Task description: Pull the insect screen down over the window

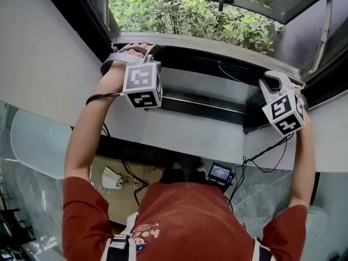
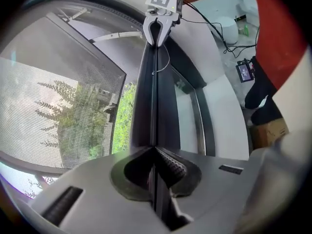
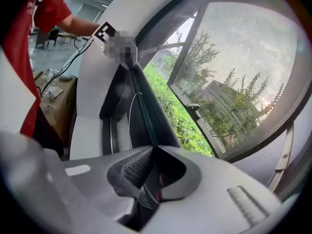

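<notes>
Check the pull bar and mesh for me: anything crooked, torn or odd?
Nothing stands out. The left gripper and right gripper are each shut on the dark pull bar, which runs straight between them. The mesh shows no tear in view. A thin cord loops off the bar.

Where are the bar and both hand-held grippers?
bar (image 2: 152, 96): left gripper view, dark middle stretch.
left hand-held gripper (image 2: 154, 149): left gripper view, jaw tips.
right hand-held gripper (image 3: 152, 149): right gripper view, jaw tips.
</notes>
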`<state>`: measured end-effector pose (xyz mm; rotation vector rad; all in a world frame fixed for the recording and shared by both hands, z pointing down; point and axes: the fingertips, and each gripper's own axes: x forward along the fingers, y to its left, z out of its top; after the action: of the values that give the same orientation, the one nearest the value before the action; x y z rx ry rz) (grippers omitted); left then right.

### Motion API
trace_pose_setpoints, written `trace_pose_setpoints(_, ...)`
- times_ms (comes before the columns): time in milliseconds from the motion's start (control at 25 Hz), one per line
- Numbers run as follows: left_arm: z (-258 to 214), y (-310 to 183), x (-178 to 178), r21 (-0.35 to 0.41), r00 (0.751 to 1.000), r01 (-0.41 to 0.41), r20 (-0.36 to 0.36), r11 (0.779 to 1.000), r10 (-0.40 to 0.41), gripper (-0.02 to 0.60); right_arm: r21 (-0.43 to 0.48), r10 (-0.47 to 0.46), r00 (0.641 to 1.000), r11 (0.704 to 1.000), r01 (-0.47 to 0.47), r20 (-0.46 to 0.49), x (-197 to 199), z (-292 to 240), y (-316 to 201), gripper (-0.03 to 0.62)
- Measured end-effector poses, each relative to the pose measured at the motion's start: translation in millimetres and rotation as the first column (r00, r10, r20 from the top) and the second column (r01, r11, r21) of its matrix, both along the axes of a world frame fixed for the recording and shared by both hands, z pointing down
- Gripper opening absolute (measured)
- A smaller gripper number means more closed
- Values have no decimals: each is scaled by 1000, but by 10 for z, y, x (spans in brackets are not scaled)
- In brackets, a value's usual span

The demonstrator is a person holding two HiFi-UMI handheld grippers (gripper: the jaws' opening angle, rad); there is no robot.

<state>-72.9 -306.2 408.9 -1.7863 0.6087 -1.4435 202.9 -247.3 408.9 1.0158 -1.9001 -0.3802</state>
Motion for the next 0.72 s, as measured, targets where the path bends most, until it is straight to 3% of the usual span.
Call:
trace_pose_setpoints(160,6,2,-14,-11,1000,-3,-20,1000,3,18,-6,6,1000,1000,-6,25,-18,-3,-1,39)
trace_pose_setpoints(440,13,7,-8,-128,999,-18,-42,992,13,20,-28,-37,998,999,39,53,-17,-7,-2,43)
trace_pose_setpoints(720,25,-5,-11,-109,996,-34,-89,994,24,20,9,-45,998,999,45,41,-23,-35,-13,48)
